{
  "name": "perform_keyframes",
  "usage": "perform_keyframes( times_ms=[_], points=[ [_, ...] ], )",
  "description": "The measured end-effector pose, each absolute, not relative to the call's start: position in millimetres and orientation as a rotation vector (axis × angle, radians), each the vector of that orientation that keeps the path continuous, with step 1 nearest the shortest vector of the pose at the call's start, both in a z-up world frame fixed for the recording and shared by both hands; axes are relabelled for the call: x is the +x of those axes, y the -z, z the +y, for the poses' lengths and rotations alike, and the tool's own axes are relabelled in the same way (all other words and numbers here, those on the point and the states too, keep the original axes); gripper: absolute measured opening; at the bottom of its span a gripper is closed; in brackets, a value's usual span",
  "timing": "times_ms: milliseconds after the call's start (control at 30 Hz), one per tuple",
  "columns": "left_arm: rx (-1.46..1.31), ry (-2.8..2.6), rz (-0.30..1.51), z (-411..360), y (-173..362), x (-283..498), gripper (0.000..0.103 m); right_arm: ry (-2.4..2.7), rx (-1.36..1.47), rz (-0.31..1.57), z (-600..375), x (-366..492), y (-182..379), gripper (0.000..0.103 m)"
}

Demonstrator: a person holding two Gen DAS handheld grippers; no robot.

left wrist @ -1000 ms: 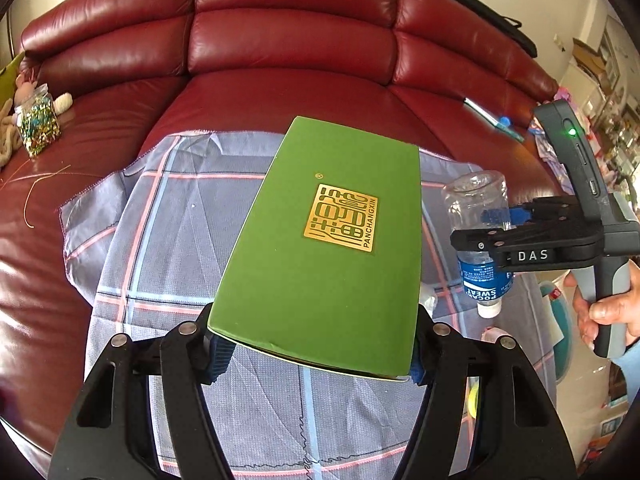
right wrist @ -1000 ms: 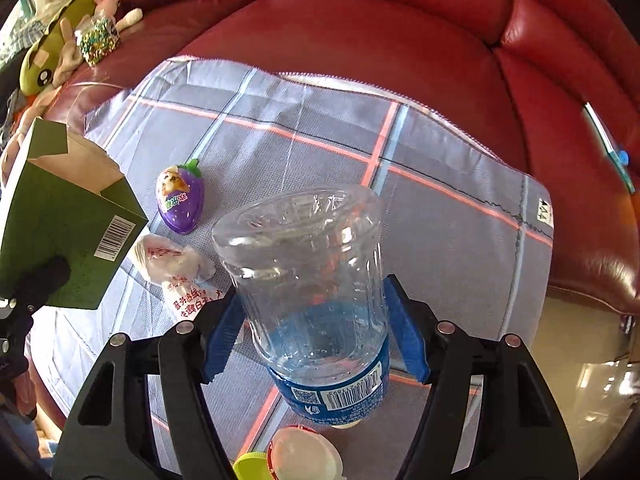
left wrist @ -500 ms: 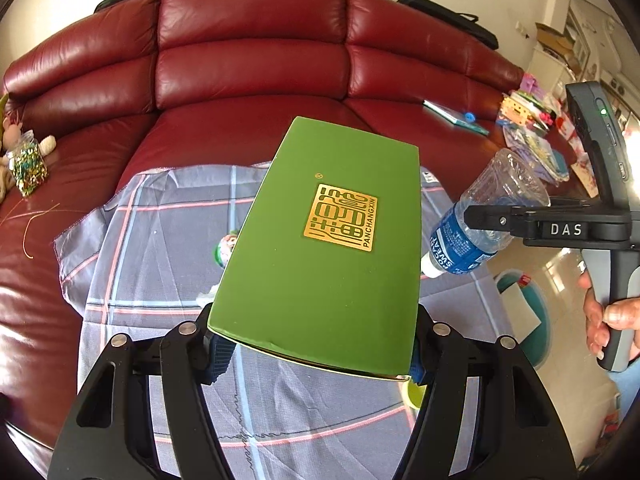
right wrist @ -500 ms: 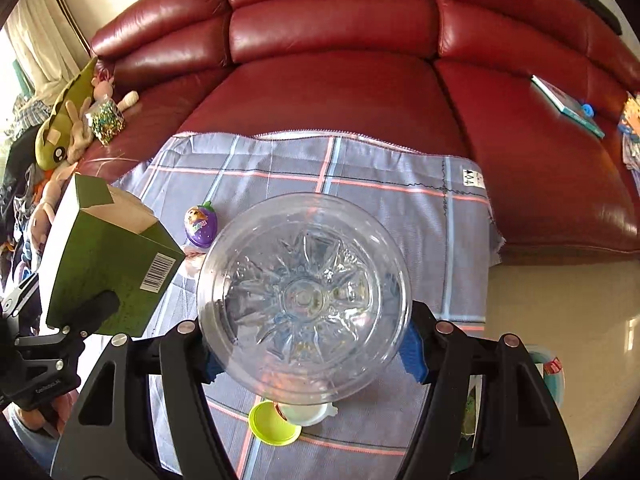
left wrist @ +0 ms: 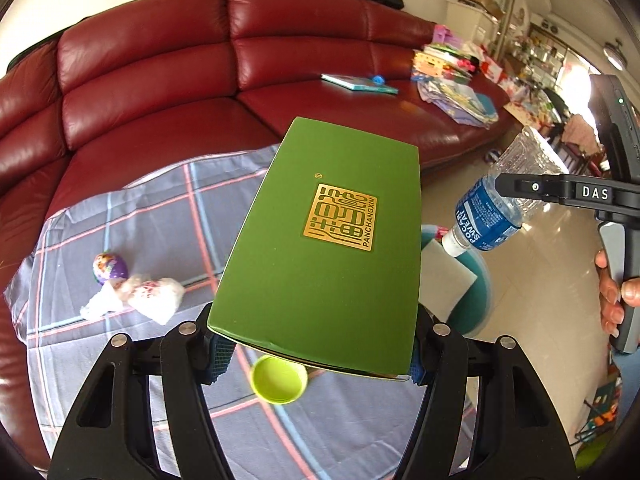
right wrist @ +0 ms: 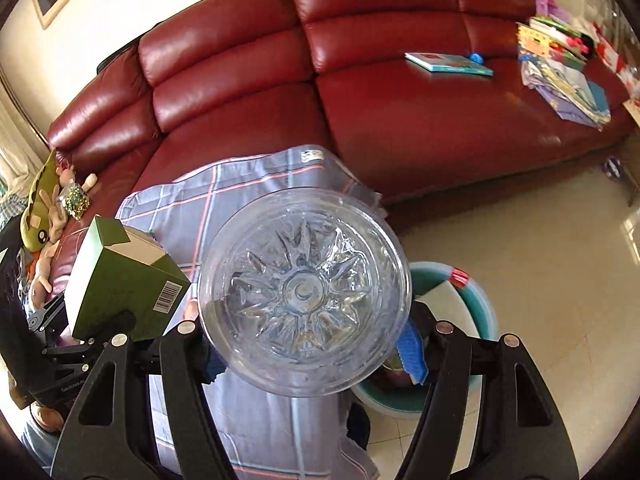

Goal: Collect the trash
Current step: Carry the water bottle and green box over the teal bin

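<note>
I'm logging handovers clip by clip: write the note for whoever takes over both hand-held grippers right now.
Left hand-held gripper: shut on the green box, held in the air over the plaid cloth.
Right hand-held gripper: shut on the clear plastic bottle, cap end pointing down, beside the teal bin on the floor.
Done: box and bottle picked up; neither is in the bin yet.
Left: drop both in, then collect the crumpled white wrapper, purple egg capsule and yellow-green cap from the cloth.
</note>
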State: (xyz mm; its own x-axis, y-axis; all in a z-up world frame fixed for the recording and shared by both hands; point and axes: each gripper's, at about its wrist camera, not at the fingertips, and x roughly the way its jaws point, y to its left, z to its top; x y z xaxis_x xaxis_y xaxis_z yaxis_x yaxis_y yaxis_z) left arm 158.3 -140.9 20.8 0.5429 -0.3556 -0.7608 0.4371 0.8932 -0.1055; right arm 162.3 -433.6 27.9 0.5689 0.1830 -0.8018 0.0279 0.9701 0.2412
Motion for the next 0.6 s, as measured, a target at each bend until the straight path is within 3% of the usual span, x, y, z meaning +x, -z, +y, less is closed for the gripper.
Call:
perform_keyframes(
  times_ms=[600],
  points=[
    [0.193,0.625,0.964,-286,24,165,0.066,0.021,0.335,1.116,-541,126,59,0.064]
  ],
)
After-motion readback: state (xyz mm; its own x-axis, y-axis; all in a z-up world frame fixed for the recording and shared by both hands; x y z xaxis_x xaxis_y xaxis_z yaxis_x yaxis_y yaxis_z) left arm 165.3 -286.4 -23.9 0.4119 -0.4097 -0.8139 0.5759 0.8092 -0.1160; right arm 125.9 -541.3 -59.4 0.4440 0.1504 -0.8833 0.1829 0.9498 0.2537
